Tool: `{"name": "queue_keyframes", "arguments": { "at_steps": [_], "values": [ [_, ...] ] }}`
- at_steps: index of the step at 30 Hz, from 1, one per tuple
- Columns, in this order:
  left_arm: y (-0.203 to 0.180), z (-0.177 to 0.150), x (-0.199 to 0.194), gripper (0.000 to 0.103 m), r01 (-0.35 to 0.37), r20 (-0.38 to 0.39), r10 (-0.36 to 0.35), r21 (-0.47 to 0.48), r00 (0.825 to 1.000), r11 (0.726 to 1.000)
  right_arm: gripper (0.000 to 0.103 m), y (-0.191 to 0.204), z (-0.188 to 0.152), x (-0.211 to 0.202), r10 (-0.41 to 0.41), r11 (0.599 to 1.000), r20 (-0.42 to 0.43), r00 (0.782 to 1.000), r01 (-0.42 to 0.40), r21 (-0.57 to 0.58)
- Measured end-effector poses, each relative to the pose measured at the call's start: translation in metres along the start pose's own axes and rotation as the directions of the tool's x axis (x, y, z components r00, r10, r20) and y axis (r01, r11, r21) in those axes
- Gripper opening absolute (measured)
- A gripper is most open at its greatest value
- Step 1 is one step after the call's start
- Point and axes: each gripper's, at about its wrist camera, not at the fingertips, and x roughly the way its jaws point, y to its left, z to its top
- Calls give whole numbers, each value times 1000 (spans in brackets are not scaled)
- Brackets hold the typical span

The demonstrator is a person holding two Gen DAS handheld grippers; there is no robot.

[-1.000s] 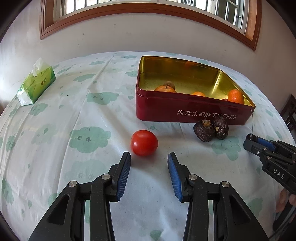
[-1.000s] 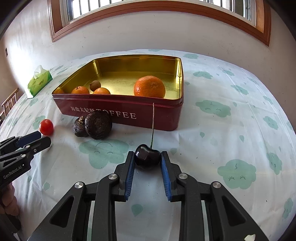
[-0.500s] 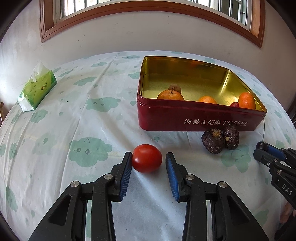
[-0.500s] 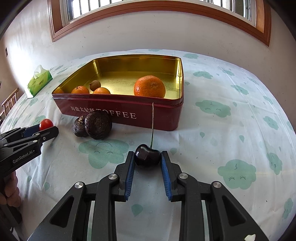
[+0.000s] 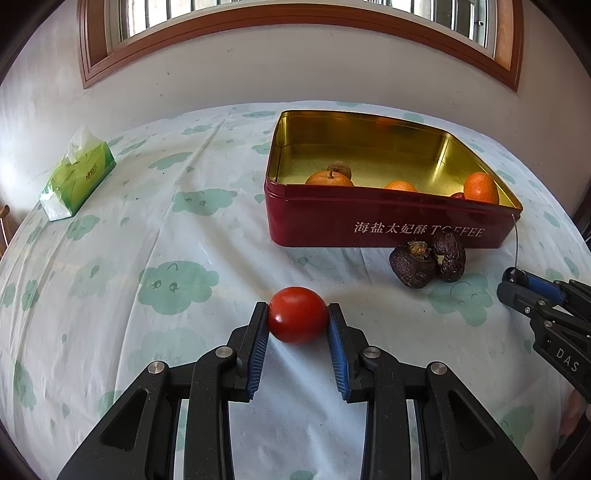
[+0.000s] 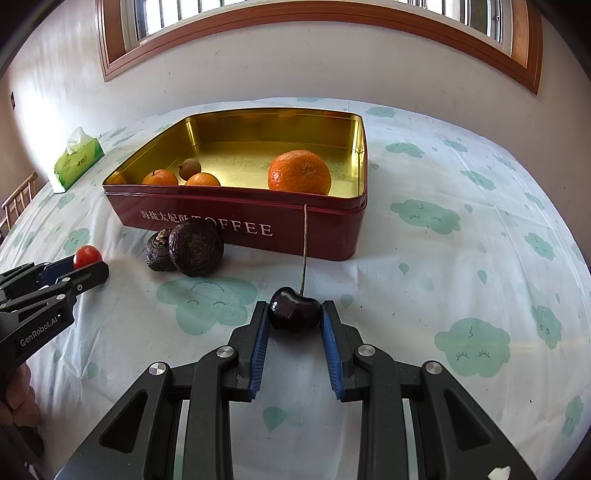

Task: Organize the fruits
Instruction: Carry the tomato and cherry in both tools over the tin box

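Observation:
My left gripper point(image 5: 297, 317) is shut on a red cherry tomato point(image 5: 297, 314) that rests on the tablecloth; it also shows in the right wrist view point(image 6: 87, 255). My right gripper point(image 6: 294, 314) is shut on a dark cherry point(image 6: 294, 307) with a long upright stem, also on the cloth. Ahead stands a red toffee tin point(image 5: 384, 225) with a gold inside, holding several oranges point(image 6: 299, 172) and a small brown fruit point(image 6: 190, 169). Two dark wrinkled fruits point(image 5: 428, 262) lie touching each other in front of the tin.
A green tissue pack point(image 5: 75, 177) lies at the far left of the table. The cloud-print tablecloth point(image 6: 480, 258) covers the whole table. A white wall with a wooden window frame point(image 5: 295, 22) stands behind. A wooden chair back point(image 6: 14, 203) shows at the left edge.
My left gripper moved forward around the tomato and closed on it. My right gripper stayed shut on the cherry in the same place.

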Motion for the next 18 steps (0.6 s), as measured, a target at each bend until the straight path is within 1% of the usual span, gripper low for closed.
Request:
{"name": "queue_keyframes", "arguments": {
  "at_steps": [18],
  "values": [
    [2, 0, 1, 32, 13, -3, -13, -17, 1000, 1000, 27, 0, 0, 0, -1, 1000, 0, 1000, 1, -1]
  ]
}}
